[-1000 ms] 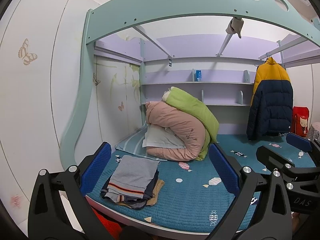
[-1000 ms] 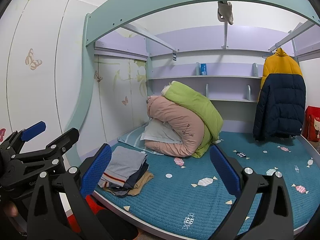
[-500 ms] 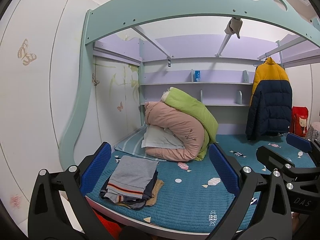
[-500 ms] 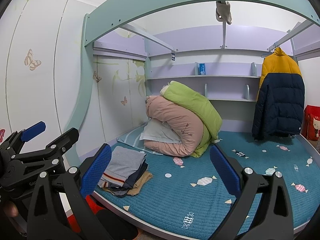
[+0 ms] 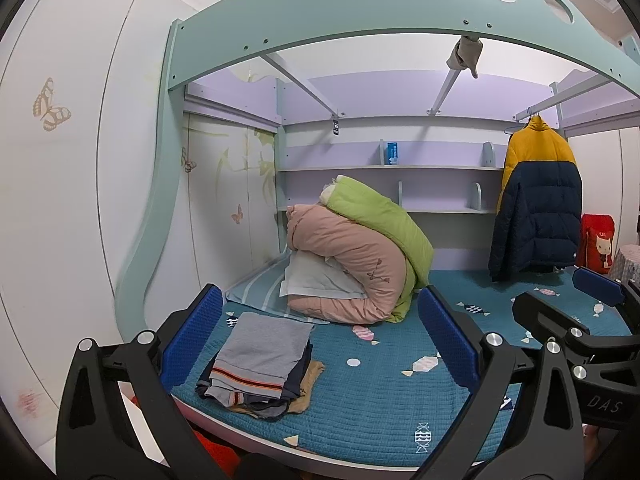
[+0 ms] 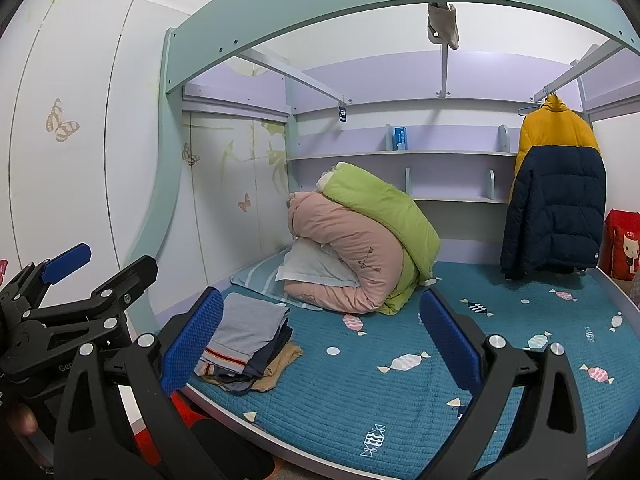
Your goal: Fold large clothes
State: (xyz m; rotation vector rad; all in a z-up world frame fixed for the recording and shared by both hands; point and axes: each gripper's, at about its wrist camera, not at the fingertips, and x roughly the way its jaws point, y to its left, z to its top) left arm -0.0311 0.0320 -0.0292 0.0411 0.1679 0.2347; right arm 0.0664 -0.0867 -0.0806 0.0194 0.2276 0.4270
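Left wrist view: almost nothing is being changed from a second ago. Both the left gripper [image 5: 320, 336] and right gripper [image 6: 320, 332] are being held wide apart, empty, short of the folded clothes stack [image 5: 260, 364] lying on the bed [image 5: 380, 400]; folding is not being started.

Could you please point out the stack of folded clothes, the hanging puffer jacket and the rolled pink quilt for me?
stack of folded clothes [image 5: 266, 350]: left wrist view, on the grey top garment.
puffer jacket [image 6: 560, 216]: right wrist view, on the navy lower body.
pink quilt [image 5: 352, 258]: left wrist view, on its rounded outer side.
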